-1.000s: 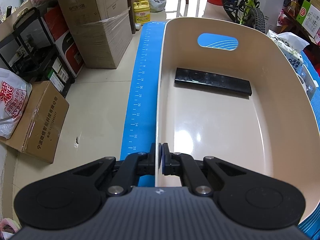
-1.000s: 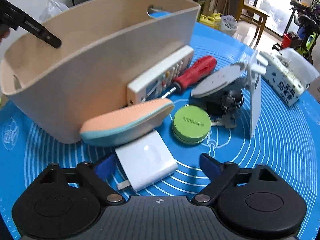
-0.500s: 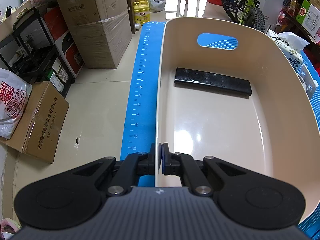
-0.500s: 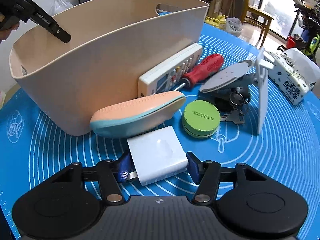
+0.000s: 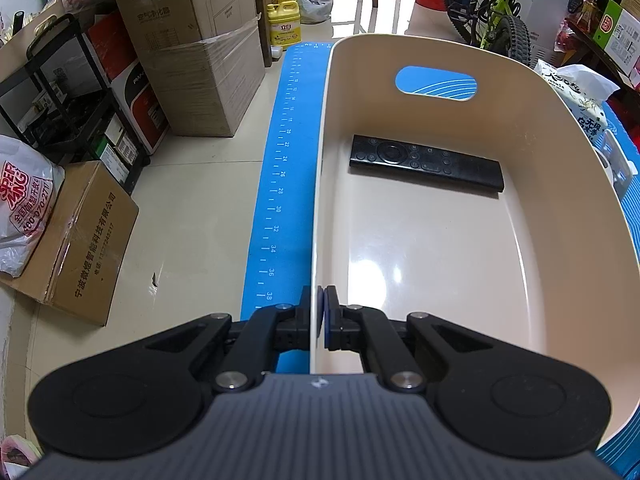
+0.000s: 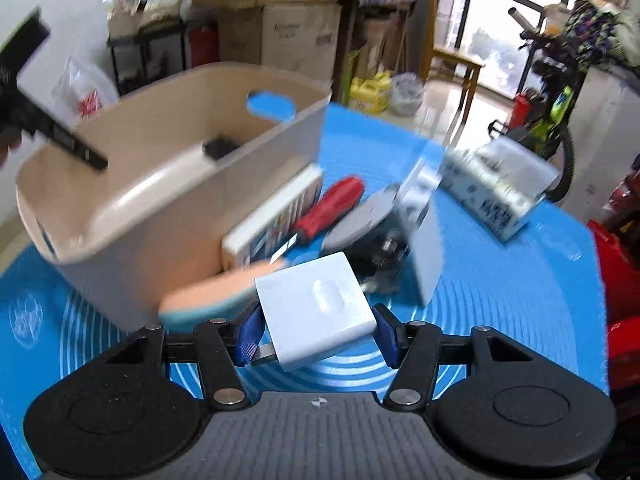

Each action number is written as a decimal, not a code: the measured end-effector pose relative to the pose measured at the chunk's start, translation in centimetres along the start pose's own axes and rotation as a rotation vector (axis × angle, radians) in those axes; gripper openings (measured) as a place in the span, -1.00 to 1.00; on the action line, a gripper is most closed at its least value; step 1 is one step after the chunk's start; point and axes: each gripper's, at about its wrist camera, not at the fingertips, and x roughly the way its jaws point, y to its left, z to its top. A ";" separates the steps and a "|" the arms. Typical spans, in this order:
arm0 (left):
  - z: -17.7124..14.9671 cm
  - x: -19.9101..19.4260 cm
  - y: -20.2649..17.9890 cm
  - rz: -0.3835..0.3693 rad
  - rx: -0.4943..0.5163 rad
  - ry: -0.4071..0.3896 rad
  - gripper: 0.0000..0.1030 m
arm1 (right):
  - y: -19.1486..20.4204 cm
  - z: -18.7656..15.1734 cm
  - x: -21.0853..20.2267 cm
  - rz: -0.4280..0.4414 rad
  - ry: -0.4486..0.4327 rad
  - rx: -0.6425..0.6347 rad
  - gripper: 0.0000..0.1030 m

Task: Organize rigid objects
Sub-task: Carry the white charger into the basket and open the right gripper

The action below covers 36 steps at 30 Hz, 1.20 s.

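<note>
in the left wrist view the left gripper [image 5: 316,322] sits at the lower centre of the frame, its two pads pinched tight on the near rim of the beige bin [image 5: 560,184], one pad outside the wall and one inside. the bin fills the right half of that frame and stands on a blue mat [image 5: 280,184] whose ruler edge runs up the middle. a black remote [image 5: 426,167] lies flat across the bin's floor toward the far end, below the oval handle cut-out. cardboard boxes [image 5: 192,52] and a yellow jug [image 5: 285,26] fill the upper left. in the right wrist view, which is blurred, the right gripper [image 6: 316,334] sits low in the centre with its blue pads pressed on the two sides of a white charger block [image 6: 316,310]; the block is raised off the mat and tilted, its metal prongs poking out at its lower left. behind it, in the middle of the frame, lie a peach and teal oval piece [image 6: 212,294], a white remote [image 6: 272,220] leaning on the bin wall, a red-handled screwdriver [image 6: 330,208], a grey disc and a white panel standing on edge. a tissue pack [image 6: 496,192] lies at the right.
</note>
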 end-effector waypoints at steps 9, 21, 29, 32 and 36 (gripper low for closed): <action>-0.1 0.0 0.0 -0.001 0.000 0.001 -0.91 | 1.0 4.9 -4.0 0.002 -0.172 -0.003 0.20; -0.1 0.0 0.2 -0.007 -0.009 0.001 -0.91 | 6.9 10.9 -3.8 0.046 -0.275 -0.062 0.20; -0.1 0.0 0.2 -0.007 -0.009 0.002 -0.91 | 11.4 13.5 -0.2 0.053 -0.230 -0.147 0.19; -0.1 0.0 0.2 -0.005 -0.006 0.002 -0.91 | 12.8 13.8 2.0 0.066 -0.170 -0.175 0.19; -0.1 0.0 0.2 -0.004 -0.006 0.003 -0.91 | 14.1 13.5 4.7 0.056 -0.089 -0.216 0.19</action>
